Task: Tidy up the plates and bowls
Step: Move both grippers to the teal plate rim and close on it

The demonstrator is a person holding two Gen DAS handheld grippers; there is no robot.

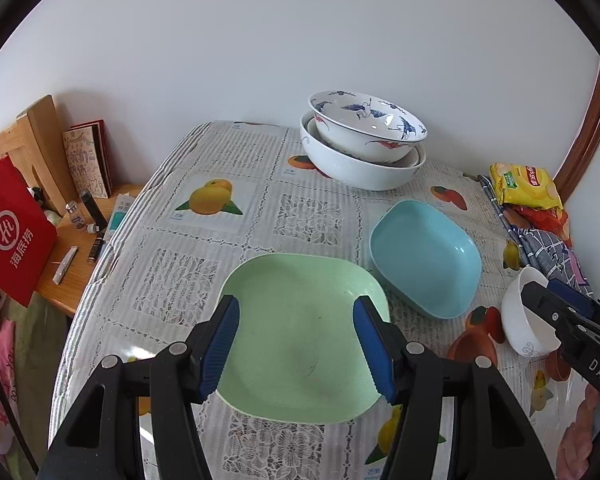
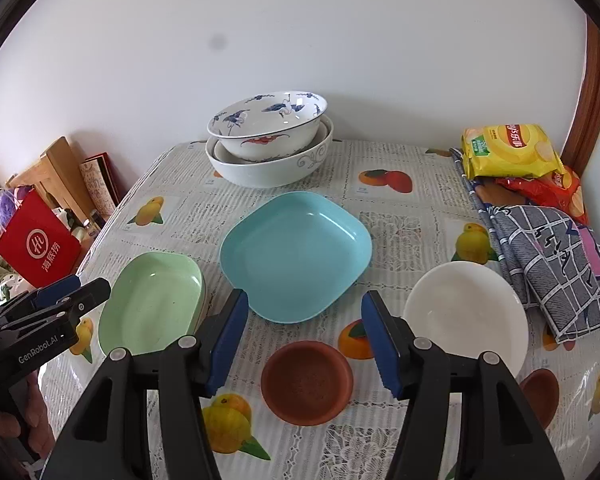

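Observation:
A green square plate (image 1: 300, 336) lies on the table under my left gripper (image 1: 296, 344), which is open and empty above it. A blue square plate (image 1: 426, 256) sits to its right, also in the right wrist view (image 2: 296, 252). A crane-patterned bowl (image 1: 366, 126) is stacked in a large white bowl (image 1: 356, 168) at the back. My right gripper (image 2: 304, 340) is open and empty above a small brown dish (image 2: 306, 384). A white bowl (image 2: 466, 316) stands to its right. The green plate (image 2: 152, 304) and the left gripper (image 2: 76, 300) show at the left.
Snack bags (image 2: 508, 152) and a checked cloth (image 2: 556, 264) lie at the table's right edge. A second brown dish (image 2: 540, 396) sits at the front right. A red bag (image 1: 10, 232) and small items stand on a side shelf (image 1: 72, 264) to the left.

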